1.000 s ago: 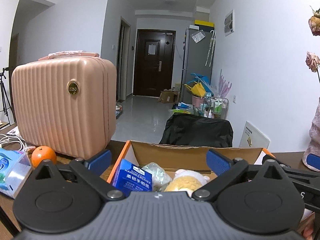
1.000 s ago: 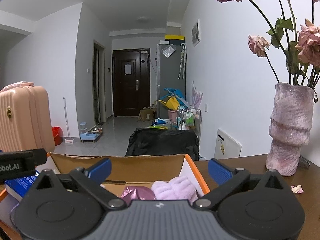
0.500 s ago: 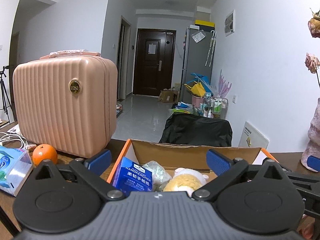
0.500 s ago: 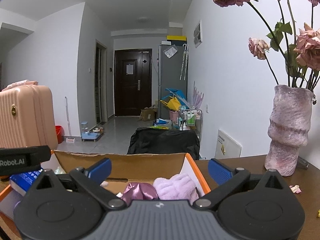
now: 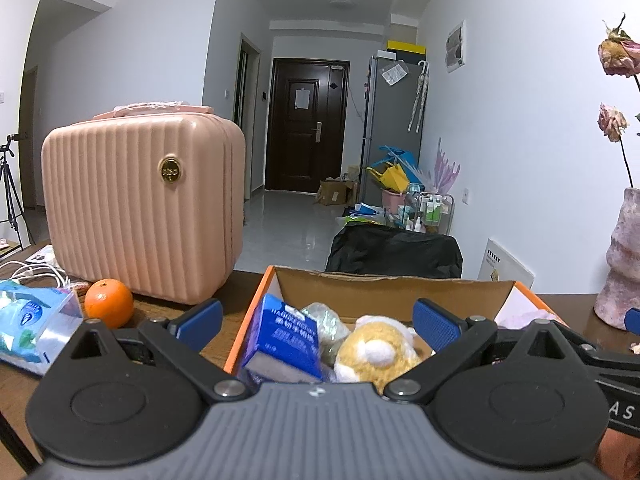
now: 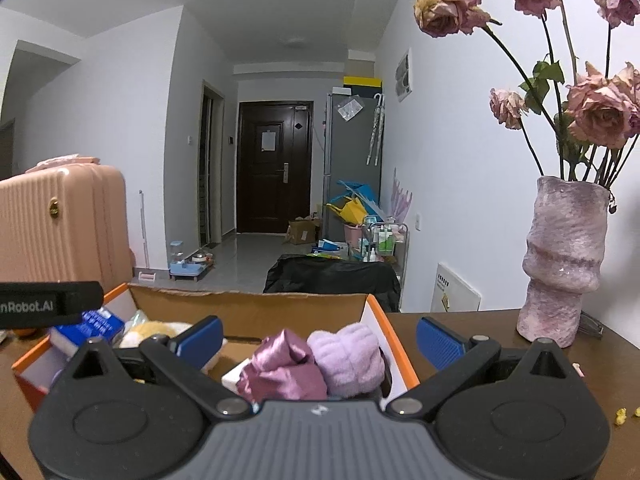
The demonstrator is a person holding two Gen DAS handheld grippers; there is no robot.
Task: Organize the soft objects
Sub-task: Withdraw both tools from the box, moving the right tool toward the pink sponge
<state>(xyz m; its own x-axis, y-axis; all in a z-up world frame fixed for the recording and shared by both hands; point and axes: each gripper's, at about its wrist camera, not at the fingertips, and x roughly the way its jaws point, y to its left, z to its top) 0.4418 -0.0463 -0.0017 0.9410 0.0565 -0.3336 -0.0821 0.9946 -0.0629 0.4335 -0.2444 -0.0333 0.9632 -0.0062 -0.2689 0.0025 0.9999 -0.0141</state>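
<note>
An orange-edged cardboard box (image 5: 384, 286) sits on the brown table. In the left wrist view it holds a blue tissue pack (image 5: 284, 336), a clear plastic bag (image 5: 326, 322) and a yellow-and-white plush toy (image 5: 376, 350). My left gripper (image 5: 318, 322) is open and empty, above the box's left half. In the right wrist view the box (image 6: 256, 310) holds a shiny pink cloth (image 6: 282, 368) and a fluffy lilac cloth (image 6: 348, 356). My right gripper (image 6: 320, 338) is open and empty above them.
A pink ribbed suitcase (image 5: 144, 208) stands left of the box, with an orange (image 5: 109, 303), a blue wet-wipes pack (image 5: 30, 320) and white cables (image 5: 32, 270). A pink vase of dried roses (image 6: 562, 260) stands right of the box. Crumbs (image 6: 622, 415) lie on the table.
Both grippers have moved a little forward and up over the box, so more of its contents show. Both stay open and empty.
</note>
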